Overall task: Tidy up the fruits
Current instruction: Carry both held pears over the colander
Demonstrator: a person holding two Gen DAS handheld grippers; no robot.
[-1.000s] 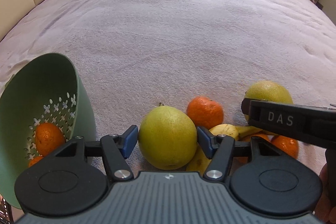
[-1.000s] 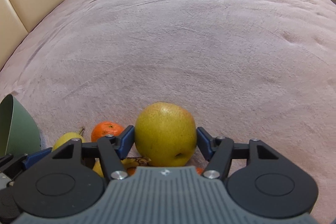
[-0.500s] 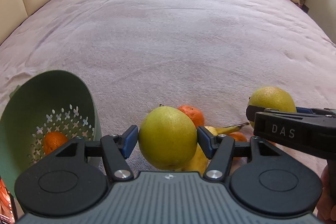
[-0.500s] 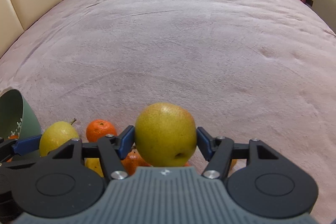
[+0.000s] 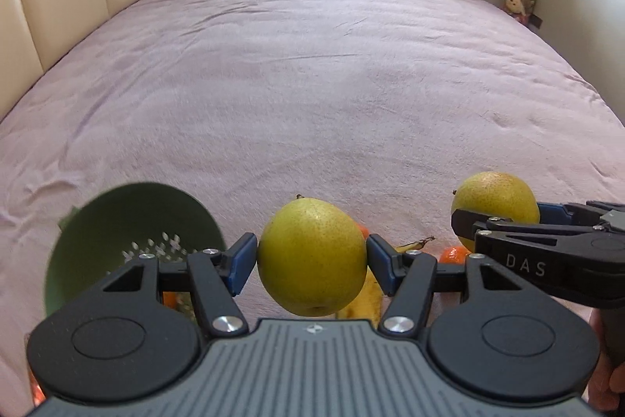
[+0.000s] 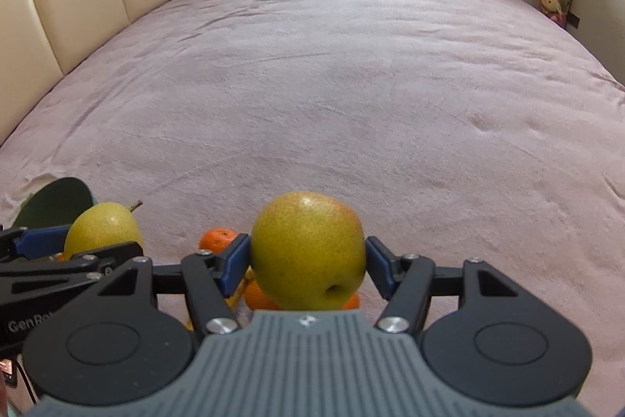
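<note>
**Two pears held above the bed, one in each claw**

Left wrist view: the left claw [image 5: 312, 260] is clenched on a smooth yellow-green pear [image 5: 311, 256], its blue pads [image 5: 243, 262] pressed to both sides, the fruit clear of the mauve bedspread [image 5: 312, 85]. Behind the pear, a yellow banana [image 5: 365, 299] is mostly covered; only its stem tip and a strip of peel show. A small orange tangerine [image 5: 453, 255] peeks out past the claw's linkage, and another is a mere sliver at the pear's right edge. The sage-green perforated plastic colander [image 5: 129, 233], lower left, is cut off by the claw body; something orange inside it is barely visible. At right, the right claw [image 5: 496, 213] grips a second yellow pear with a rosy blush [image 5: 494, 202]; its black arm reads "DAS".

Right wrist view: here the blushed pear [image 6: 308, 251] sits centred between the pads, dimple facing the camera. Tangerines [image 6: 218, 239] lie half hidden beneath it. The left claw [image 6: 97, 241] enters at the left edge with its pear [image 6: 102, 229], lettering cut off at "GenRo". Only a dark rim of the colander [image 6: 58, 198] shows.
</note>
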